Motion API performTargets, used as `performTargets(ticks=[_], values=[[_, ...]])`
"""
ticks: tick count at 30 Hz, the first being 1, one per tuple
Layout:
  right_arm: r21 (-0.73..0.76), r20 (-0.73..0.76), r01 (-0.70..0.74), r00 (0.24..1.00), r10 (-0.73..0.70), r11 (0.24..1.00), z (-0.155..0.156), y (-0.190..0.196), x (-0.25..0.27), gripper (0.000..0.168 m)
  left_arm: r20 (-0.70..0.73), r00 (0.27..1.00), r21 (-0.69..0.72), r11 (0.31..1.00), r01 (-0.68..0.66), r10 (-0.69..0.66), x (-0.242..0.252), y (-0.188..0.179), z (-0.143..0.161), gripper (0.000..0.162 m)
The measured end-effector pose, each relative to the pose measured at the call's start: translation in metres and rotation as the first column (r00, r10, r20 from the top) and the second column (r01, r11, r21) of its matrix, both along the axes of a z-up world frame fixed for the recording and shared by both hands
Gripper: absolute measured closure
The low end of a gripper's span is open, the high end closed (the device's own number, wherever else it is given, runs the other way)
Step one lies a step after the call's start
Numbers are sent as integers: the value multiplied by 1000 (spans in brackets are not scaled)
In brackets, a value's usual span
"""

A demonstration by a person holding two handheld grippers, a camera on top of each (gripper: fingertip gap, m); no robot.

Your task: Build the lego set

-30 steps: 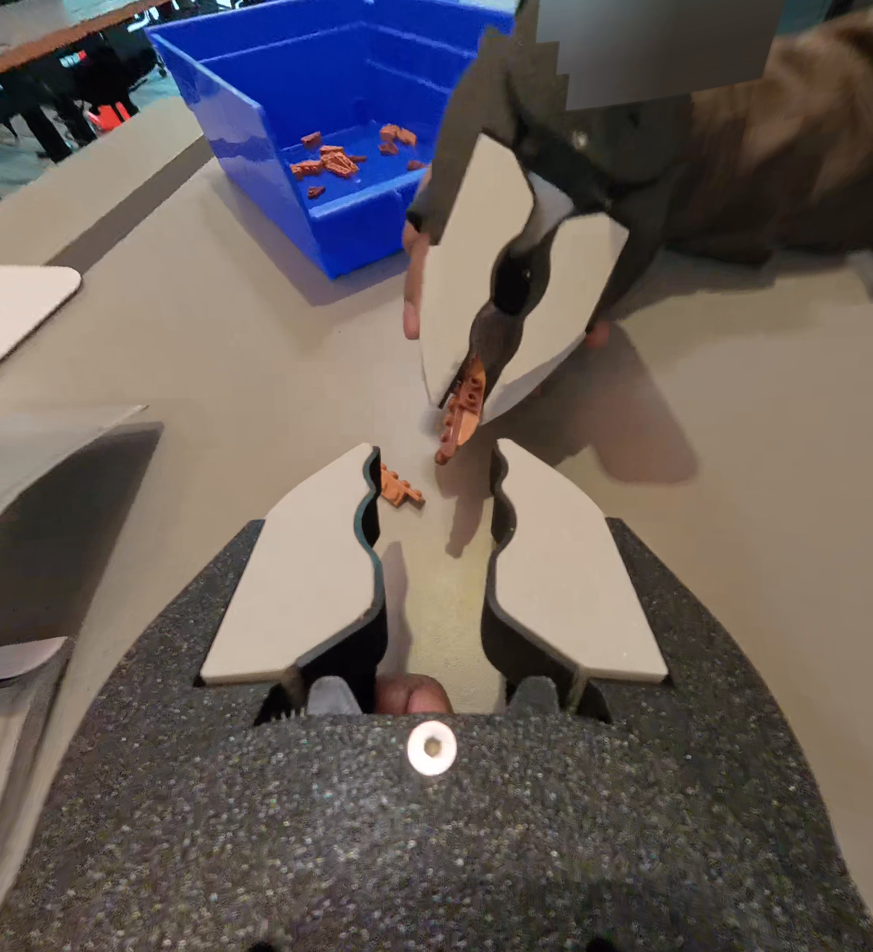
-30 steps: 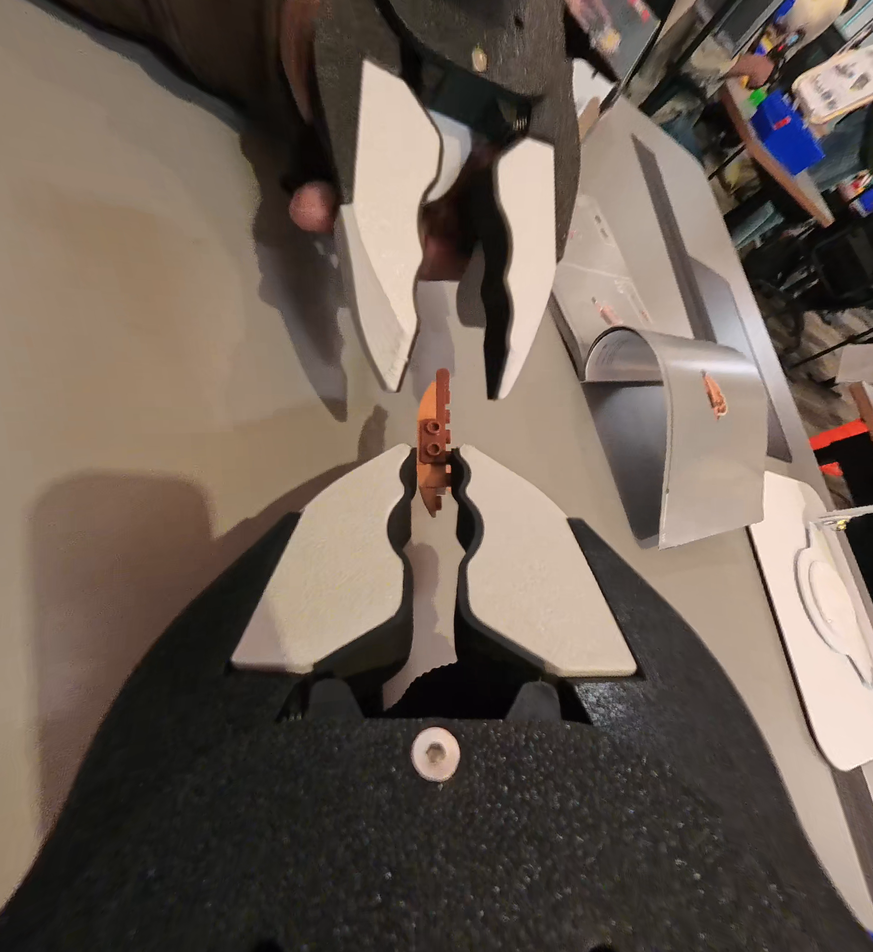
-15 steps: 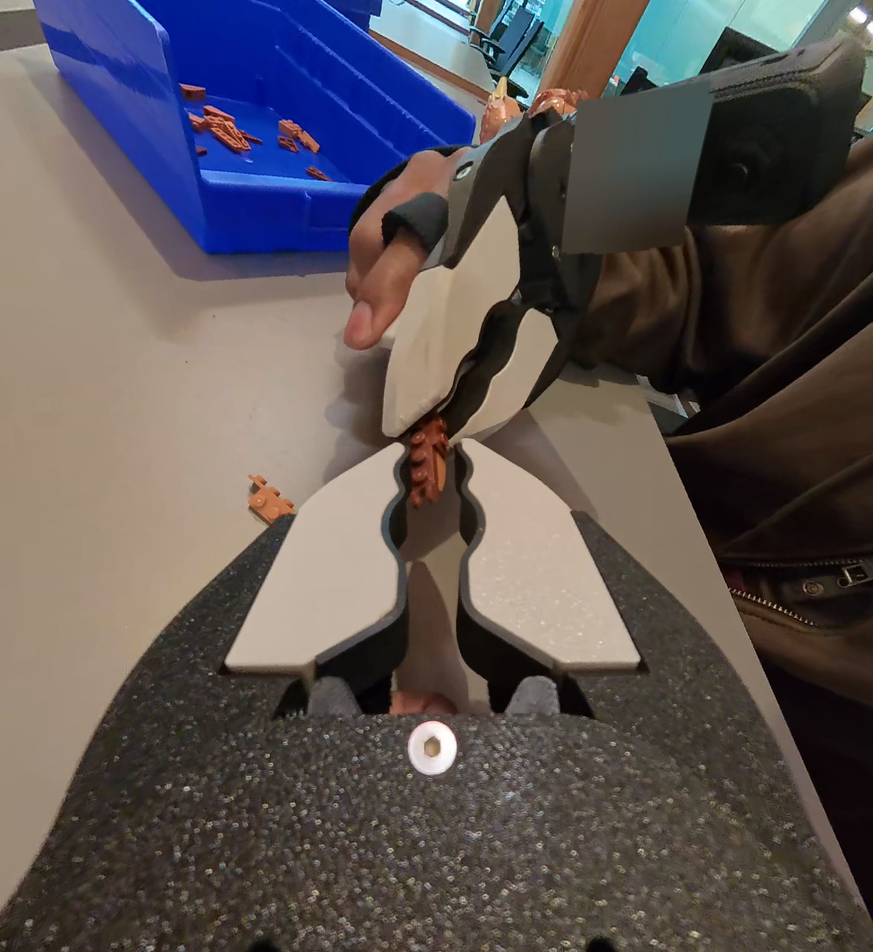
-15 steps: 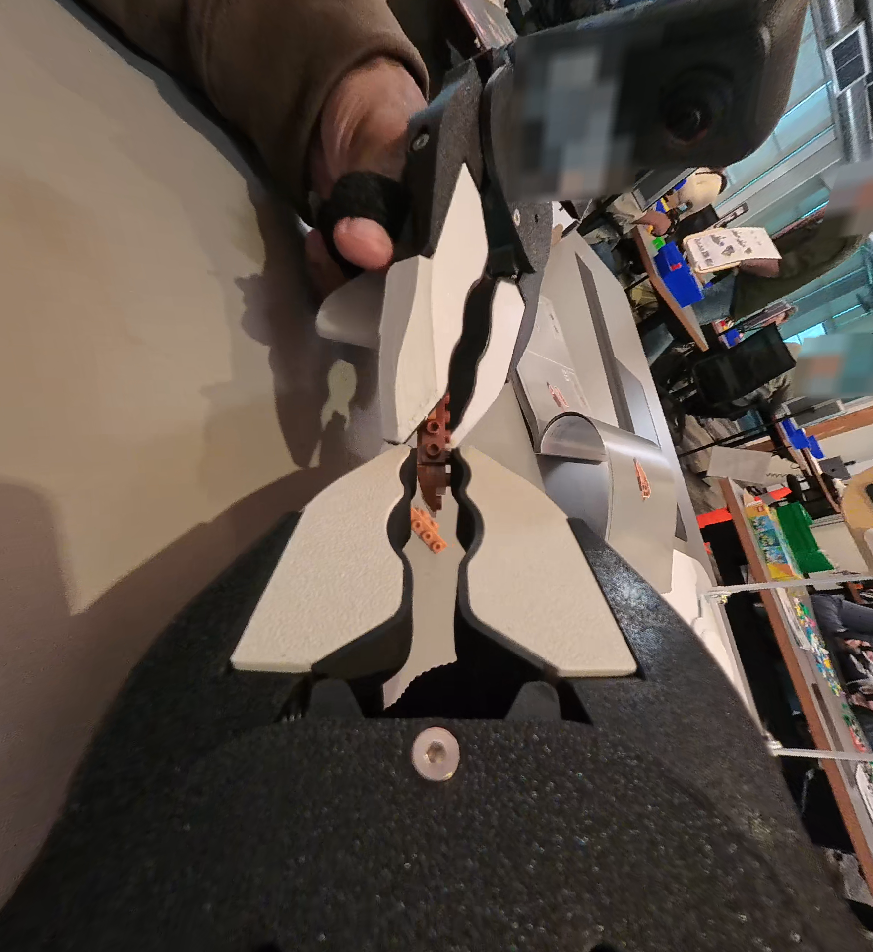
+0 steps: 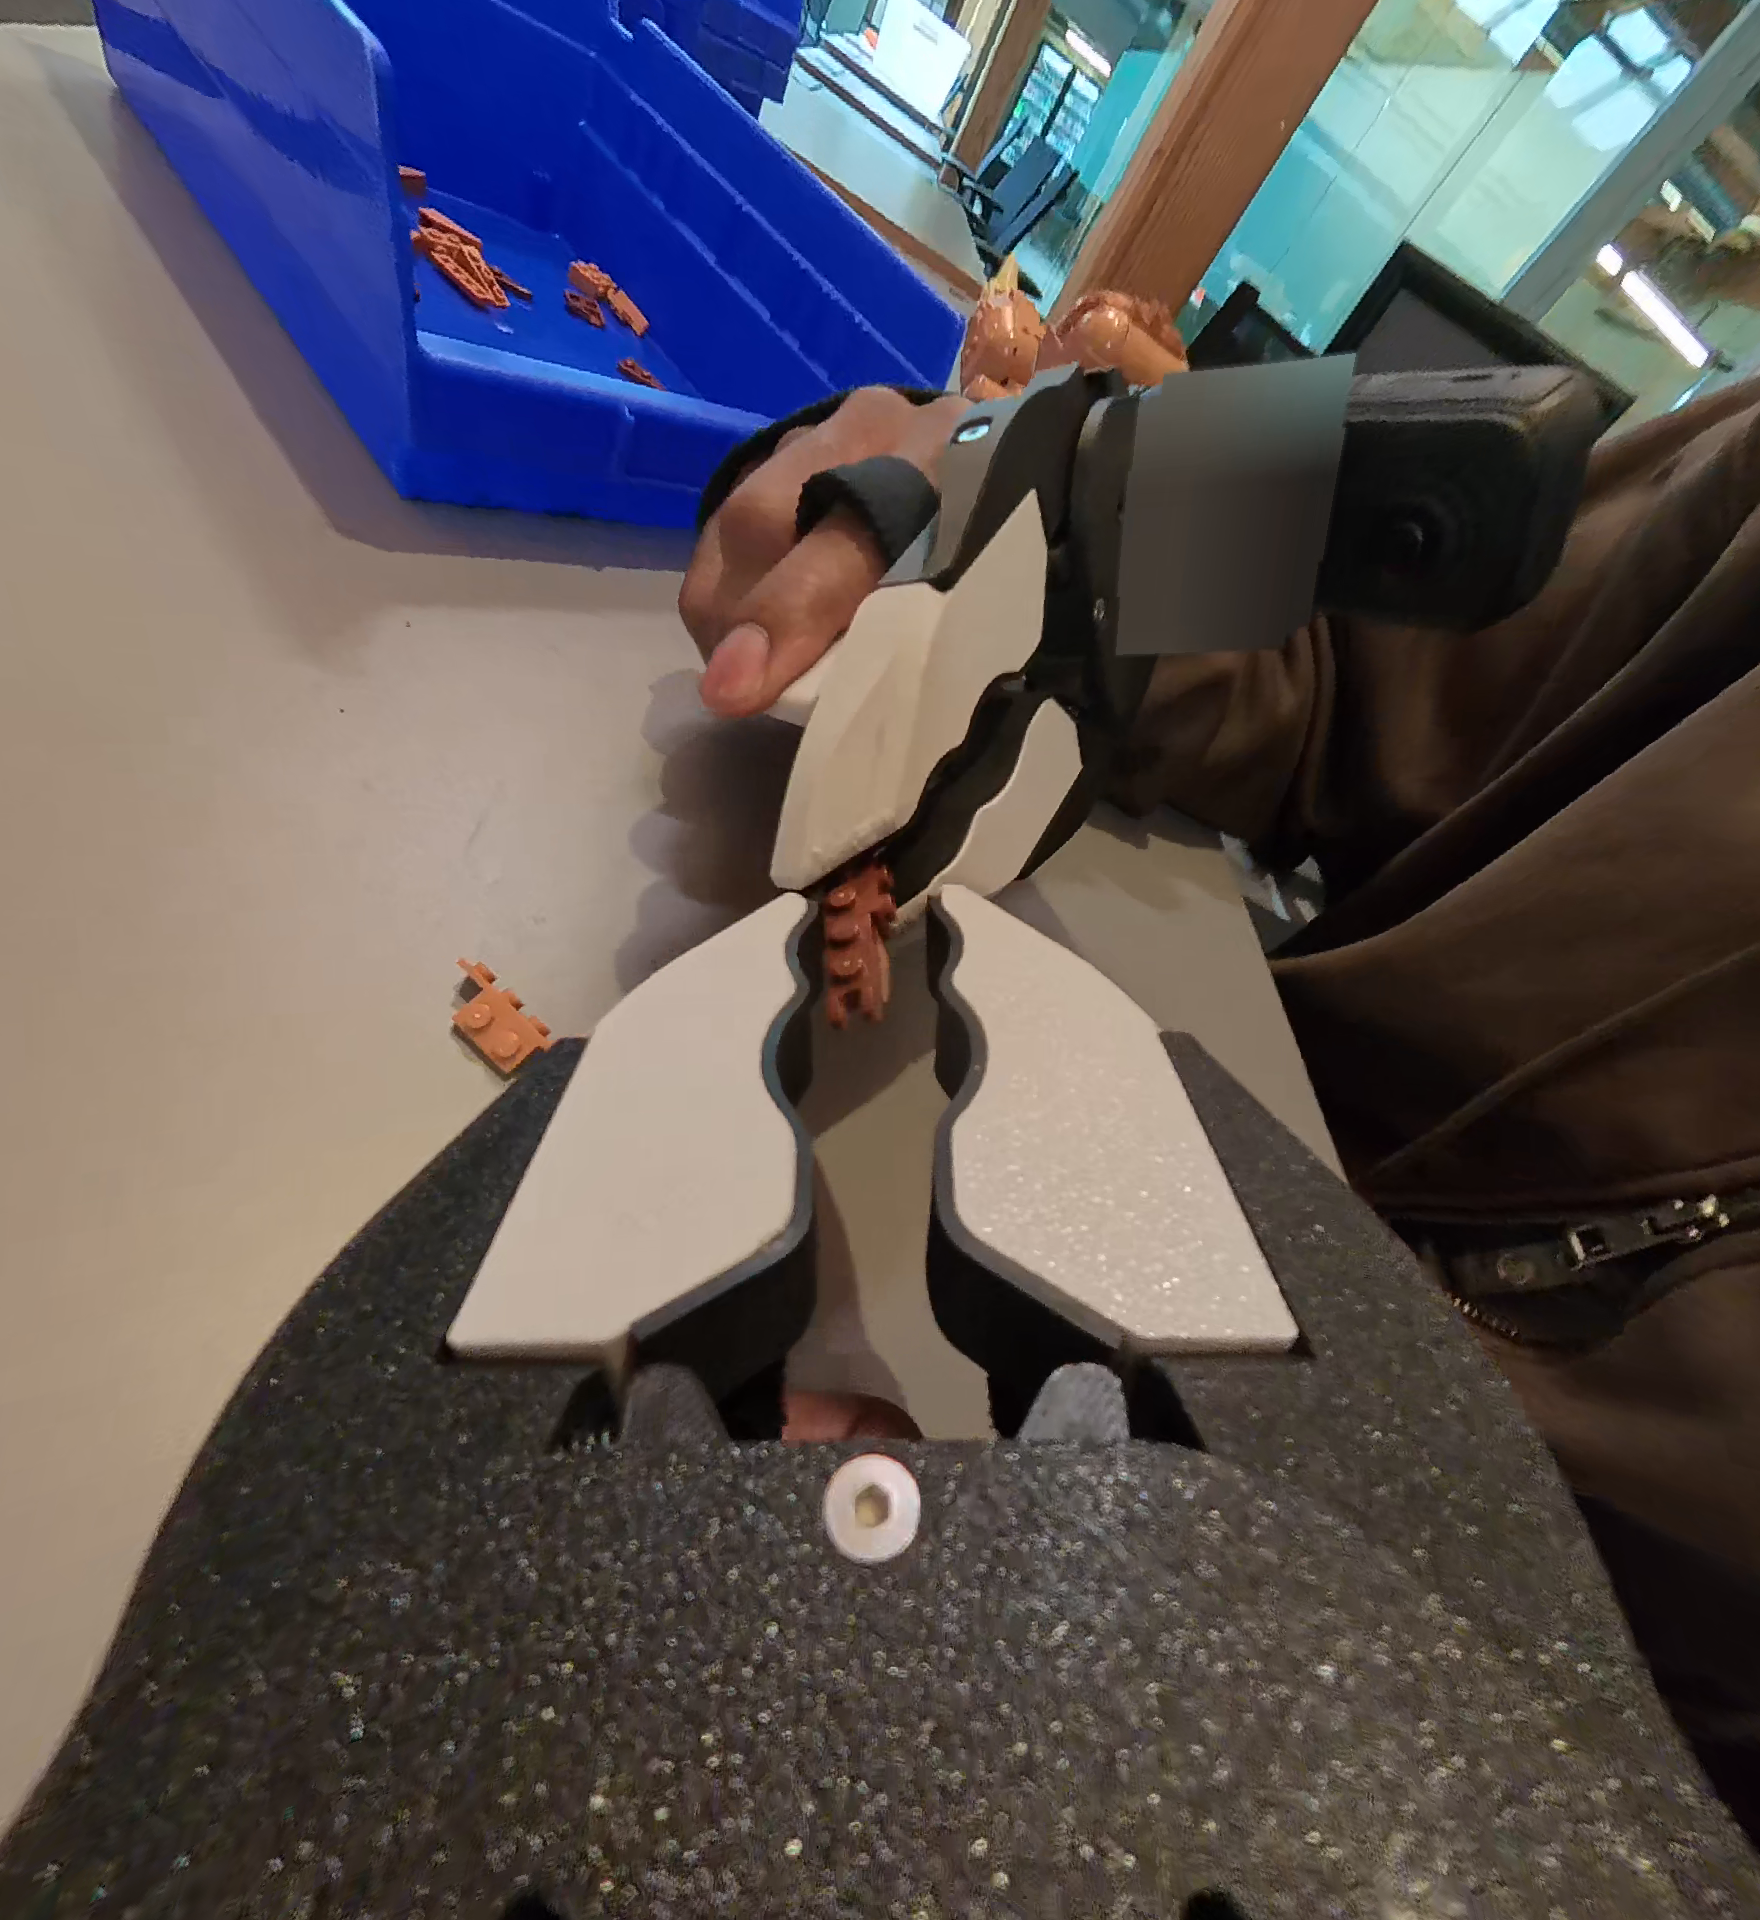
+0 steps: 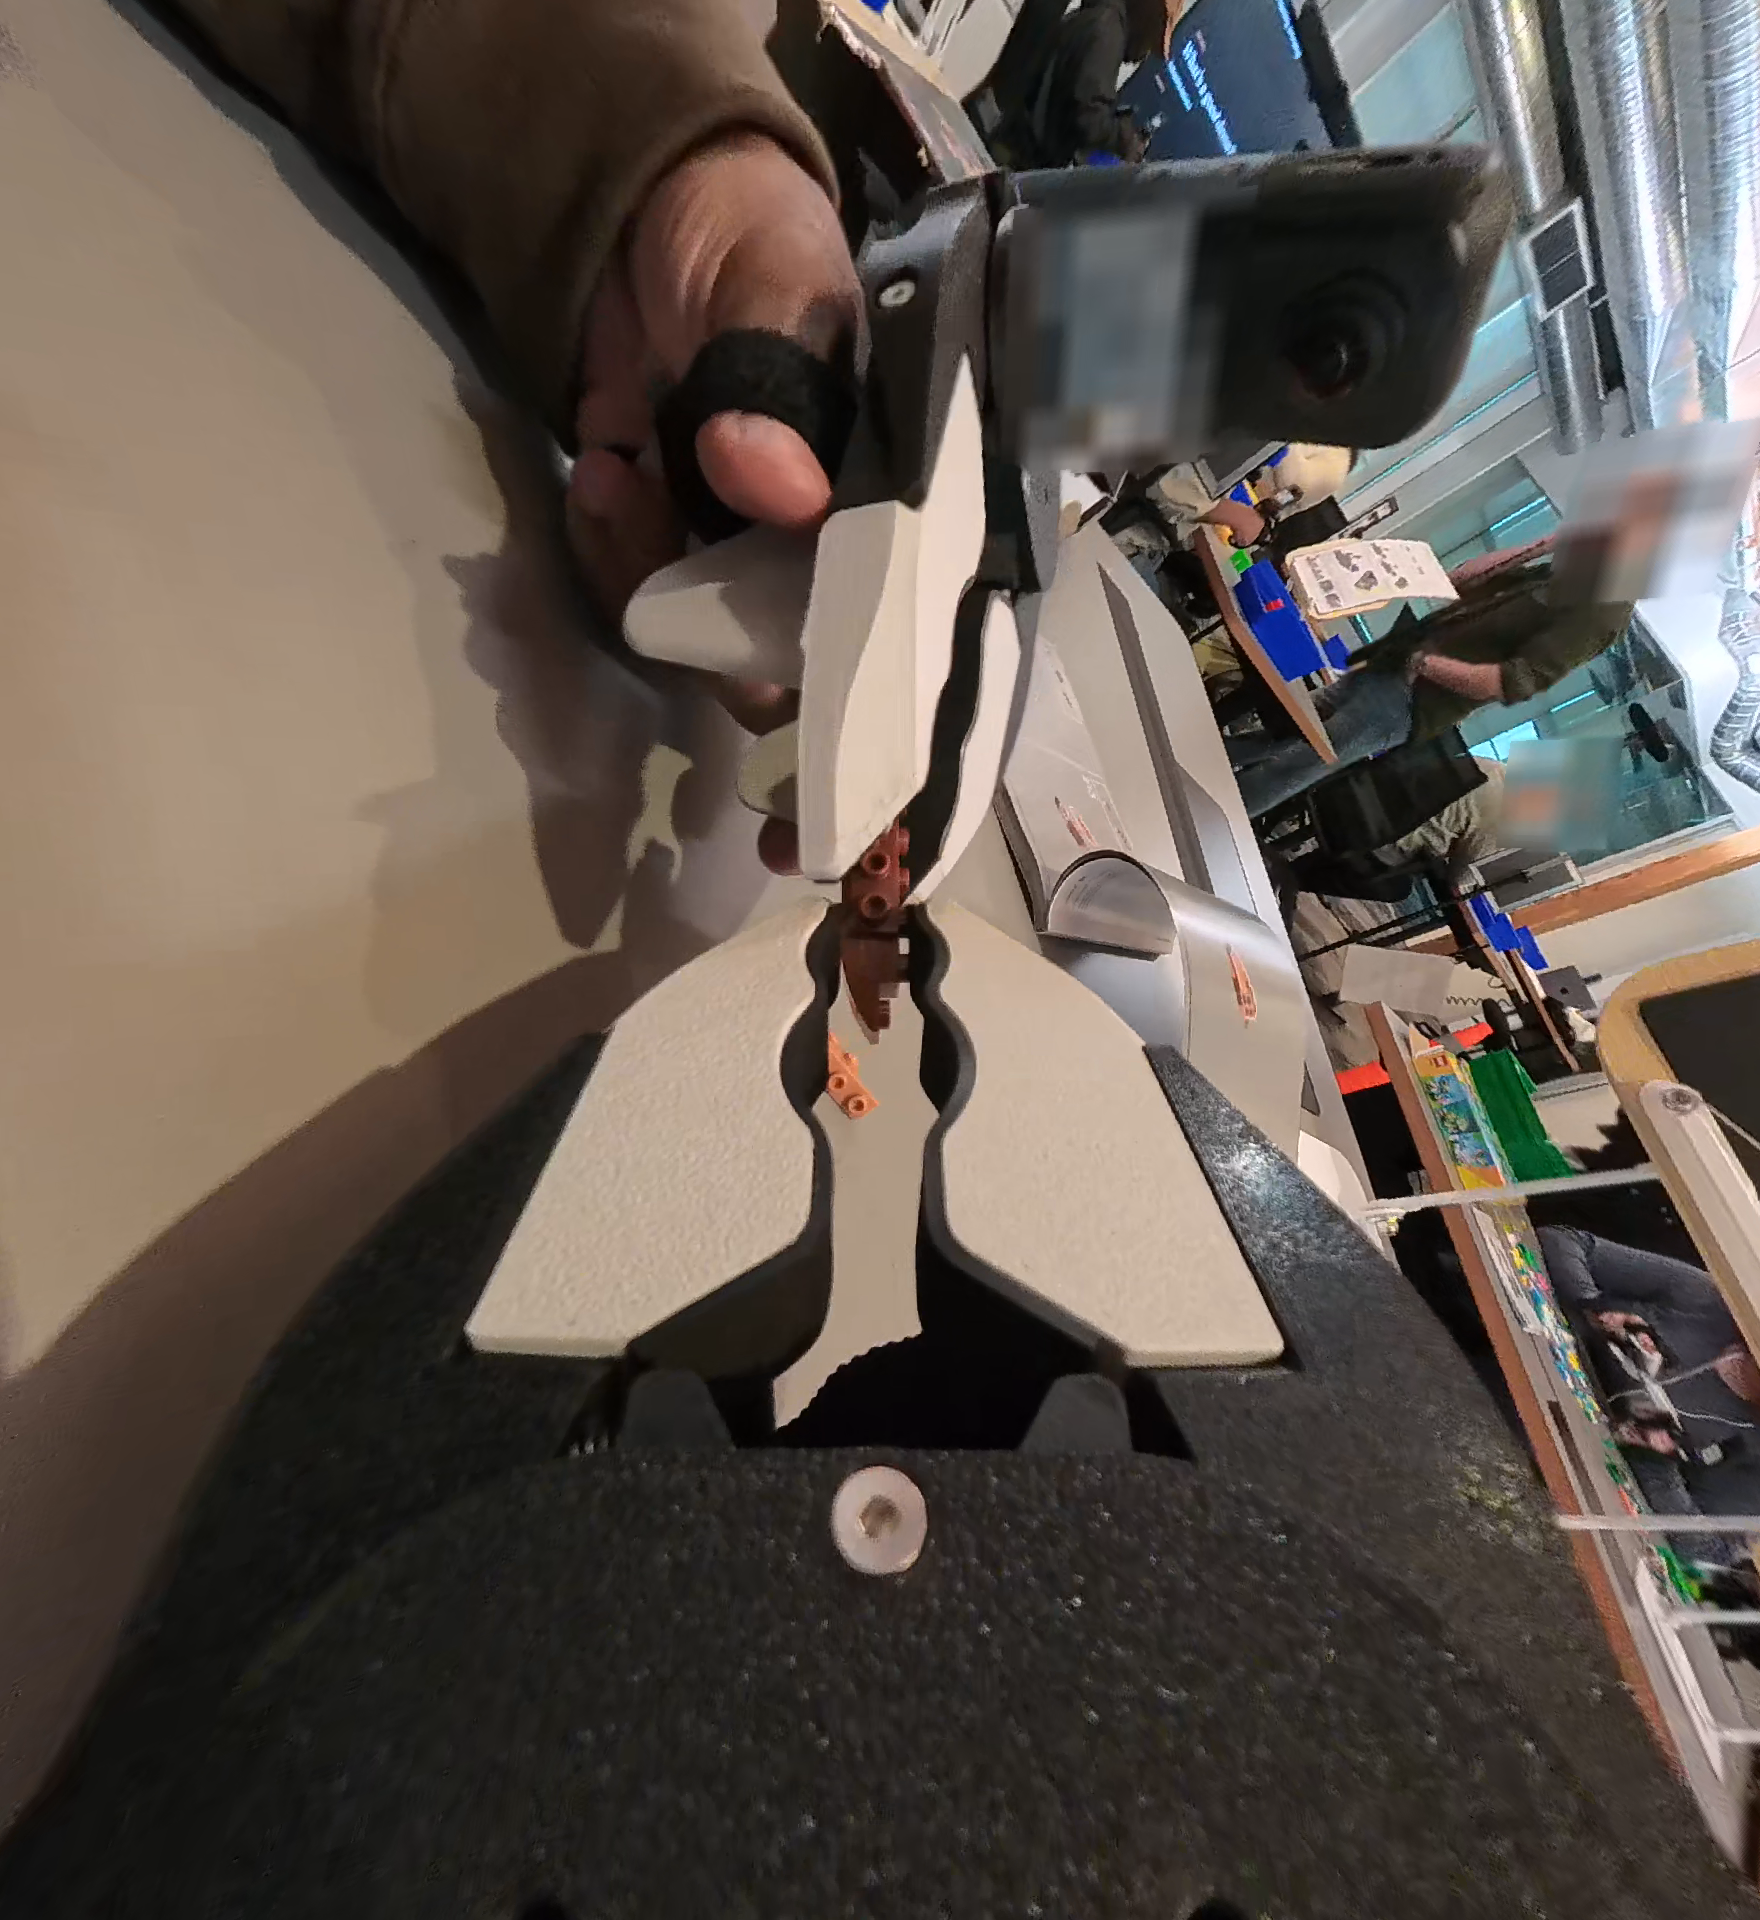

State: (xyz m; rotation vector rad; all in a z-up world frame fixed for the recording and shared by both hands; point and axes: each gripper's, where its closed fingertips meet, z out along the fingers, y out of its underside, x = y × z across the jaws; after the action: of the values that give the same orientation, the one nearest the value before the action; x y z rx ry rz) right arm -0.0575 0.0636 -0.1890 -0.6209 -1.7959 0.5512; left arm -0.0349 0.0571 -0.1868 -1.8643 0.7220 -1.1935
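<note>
No writing can be read with certainty in either view. Small print is borne by the open instruction booklet lying toward the far edge of the worktop in the right wrist view, and by a printed sheet on a desk in the background, but both are too small and blurred to be made out. Nothing lettered is seen on the blue bin near the worktop's far edge in the left wrist view.

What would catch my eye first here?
Two handheld grippers meet tip to tip in mid-air over the table, both pinching one reddish-brown lego piece. A loose orange piece lies on the table left of them. At the far left, a blue bin holds more small pieces.
</note>
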Motion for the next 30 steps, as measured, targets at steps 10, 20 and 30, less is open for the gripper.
performTargets(ticks=[10,20,30], values=[[20,-66,-2,998,3,1000,4,5,1,156,44,991,-46,991,-123,125,0,14,2,145],[20,-83,-3,997,4,1000,4,6,0,155,28,985,-39,985,-169,170,-2,18,0,150],[19,-110,29,994,-27,999,8,11,-1,140,10,982,18,982,-187,187,-3,20,2,150]])
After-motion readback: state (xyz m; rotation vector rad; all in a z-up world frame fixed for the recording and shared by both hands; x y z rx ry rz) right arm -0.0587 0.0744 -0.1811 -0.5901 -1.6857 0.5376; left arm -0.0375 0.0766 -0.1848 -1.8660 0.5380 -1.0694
